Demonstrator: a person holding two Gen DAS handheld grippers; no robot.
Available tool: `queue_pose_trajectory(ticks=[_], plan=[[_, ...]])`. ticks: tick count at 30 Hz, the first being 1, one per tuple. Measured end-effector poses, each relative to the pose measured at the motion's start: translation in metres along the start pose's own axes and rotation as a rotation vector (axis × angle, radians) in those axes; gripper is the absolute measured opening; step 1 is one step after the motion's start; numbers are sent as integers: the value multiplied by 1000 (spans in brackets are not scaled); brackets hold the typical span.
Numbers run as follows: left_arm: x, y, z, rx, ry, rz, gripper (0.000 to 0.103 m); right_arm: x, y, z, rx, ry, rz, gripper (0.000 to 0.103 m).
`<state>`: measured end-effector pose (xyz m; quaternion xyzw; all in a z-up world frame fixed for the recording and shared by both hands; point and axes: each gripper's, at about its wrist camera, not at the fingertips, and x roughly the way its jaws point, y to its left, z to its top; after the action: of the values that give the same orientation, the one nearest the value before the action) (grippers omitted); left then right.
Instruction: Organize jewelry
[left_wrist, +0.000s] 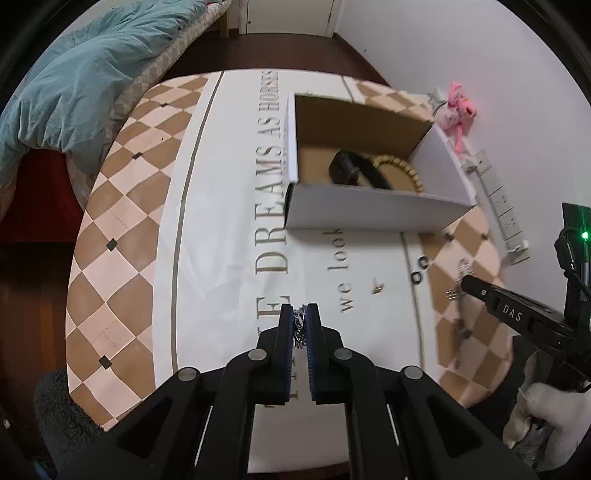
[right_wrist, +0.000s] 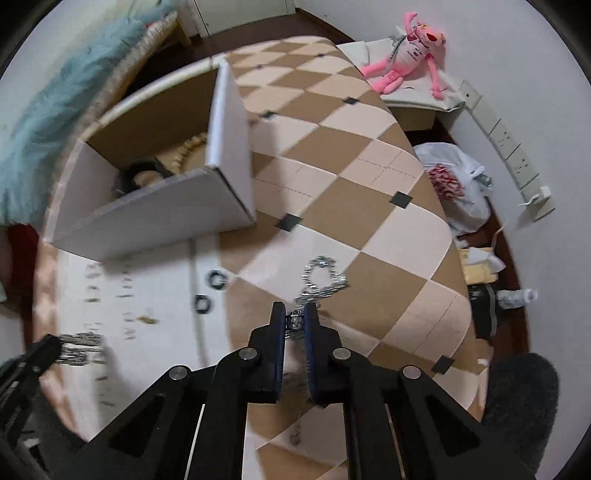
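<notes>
Gripping a silver chain (left_wrist: 300, 326) between its nearly shut fingers, the left gripper (left_wrist: 300, 314) hovers above the lettered white cloth (left_wrist: 229, 221). The right gripper (right_wrist: 295, 314) pinches a second silver chain (right_wrist: 321, 277), whose loop lies on the checkered cover (right_wrist: 351, 184) just beyond its tips. Ahead of both tongs stands one open cardboard box (left_wrist: 369, 210) holding one black bangle (left_wrist: 354, 170) and one gold beaded bracelet (left_wrist: 402, 170). Between the grippers lie two small black rings (right_wrist: 210, 291) and one small gold piece (left_wrist: 377, 288).
</notes>
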<state>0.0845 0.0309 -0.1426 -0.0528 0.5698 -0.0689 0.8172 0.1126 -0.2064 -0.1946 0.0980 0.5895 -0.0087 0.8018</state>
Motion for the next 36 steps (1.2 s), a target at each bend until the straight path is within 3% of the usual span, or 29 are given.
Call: queue_pose_trajectory(ticks=[10,17,22,29,36], plan=[[-52,-14,29,11,-91,-106,2,-85,16,28,-7,-107,196,10],[-86,-16,61,-8,-160,-177,2,-136,37,58,-69,-174,275,10],[-104,-24,94,26,-211,-188,2,-158,53,85,-118,-215,291,10],[-94,-31,138,65,-207,-186,2,-147,69,127,-161,-205,251,10],[-31,-24,164,45,-82,-176,2,-82,74,156,-152,-86,190,10]])
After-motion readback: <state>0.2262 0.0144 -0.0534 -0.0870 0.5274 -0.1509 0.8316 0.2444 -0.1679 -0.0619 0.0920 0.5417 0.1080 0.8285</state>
